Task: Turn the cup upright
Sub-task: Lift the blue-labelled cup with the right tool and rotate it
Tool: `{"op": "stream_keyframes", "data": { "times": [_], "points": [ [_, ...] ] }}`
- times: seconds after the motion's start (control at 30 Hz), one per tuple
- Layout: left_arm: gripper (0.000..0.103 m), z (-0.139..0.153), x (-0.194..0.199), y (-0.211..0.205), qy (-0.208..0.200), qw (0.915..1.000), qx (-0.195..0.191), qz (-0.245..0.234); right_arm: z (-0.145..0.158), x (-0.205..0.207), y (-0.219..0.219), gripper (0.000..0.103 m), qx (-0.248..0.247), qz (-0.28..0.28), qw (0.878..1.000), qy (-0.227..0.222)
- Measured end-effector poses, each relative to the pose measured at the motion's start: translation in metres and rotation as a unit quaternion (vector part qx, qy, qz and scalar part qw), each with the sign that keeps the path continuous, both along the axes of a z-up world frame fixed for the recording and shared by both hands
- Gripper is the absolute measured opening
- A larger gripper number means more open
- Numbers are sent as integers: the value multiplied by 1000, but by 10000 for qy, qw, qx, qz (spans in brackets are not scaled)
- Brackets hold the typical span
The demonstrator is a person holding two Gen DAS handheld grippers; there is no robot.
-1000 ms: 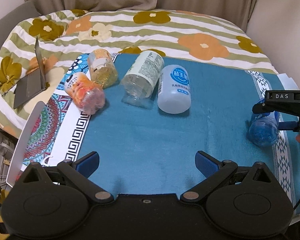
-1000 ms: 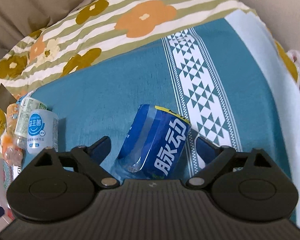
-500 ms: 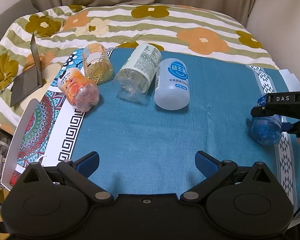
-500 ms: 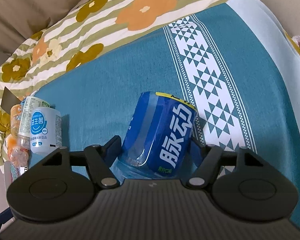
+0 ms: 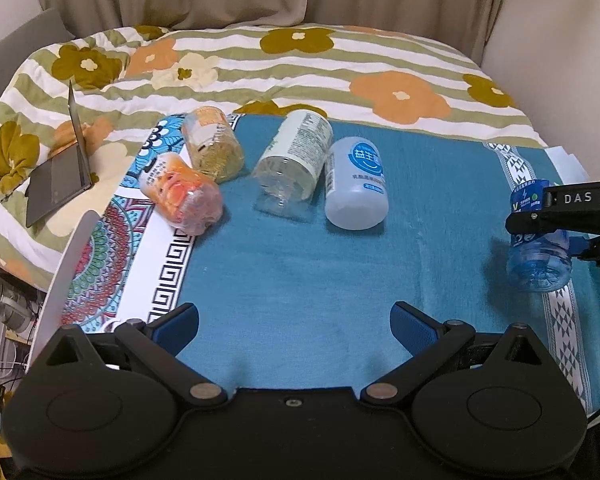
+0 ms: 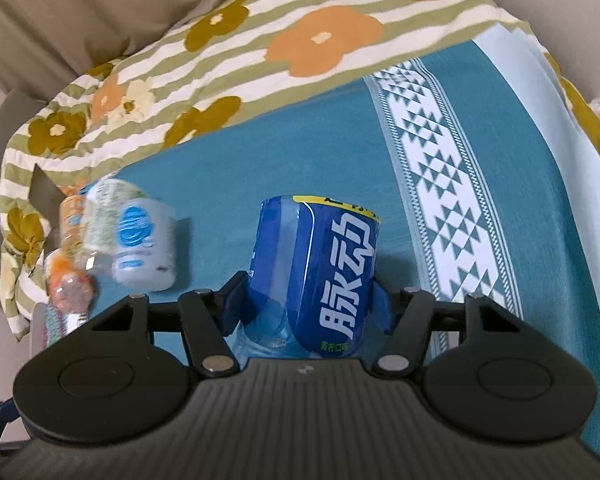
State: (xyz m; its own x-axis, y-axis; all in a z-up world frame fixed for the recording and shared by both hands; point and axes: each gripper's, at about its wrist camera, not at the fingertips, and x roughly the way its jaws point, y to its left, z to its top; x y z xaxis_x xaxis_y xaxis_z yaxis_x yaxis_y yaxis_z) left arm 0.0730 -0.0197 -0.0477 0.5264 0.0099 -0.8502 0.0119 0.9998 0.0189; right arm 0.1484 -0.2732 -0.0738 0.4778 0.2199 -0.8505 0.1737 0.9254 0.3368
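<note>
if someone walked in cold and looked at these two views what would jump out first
Probably the blue cup, clamped between the fingers of the right gripper over the teal cloth, filling the middle of the right wrist view. Next, the row of four other containers lying on their sides at the cloth's far left, the white bottle nearest the middle. The left gripper is open, holding nothing.

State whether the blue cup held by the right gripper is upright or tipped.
Tipped: the blue cup leans between the right gripper pads, base towards the camera.

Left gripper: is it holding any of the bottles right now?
No. The left gripper is open over bare teal cloth, with nothing between its fingers, and the bottles lie farther off.
</note>
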Motion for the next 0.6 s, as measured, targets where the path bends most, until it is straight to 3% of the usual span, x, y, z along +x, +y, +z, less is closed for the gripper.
{"op": "stream_keyframes", "data": {
  "times": [0.17, 0.6],
  "points": [
    [103, 2, -10, 17, -42, 9999, -57, -100, 9, -20, 29, 77, -7, 222, 9998, 14],
    [103, -16, -28, 62, 186, 9992, -152, -331, -25, -55, 96, 77, -252, 412, 9984, 278]
  ]
}}
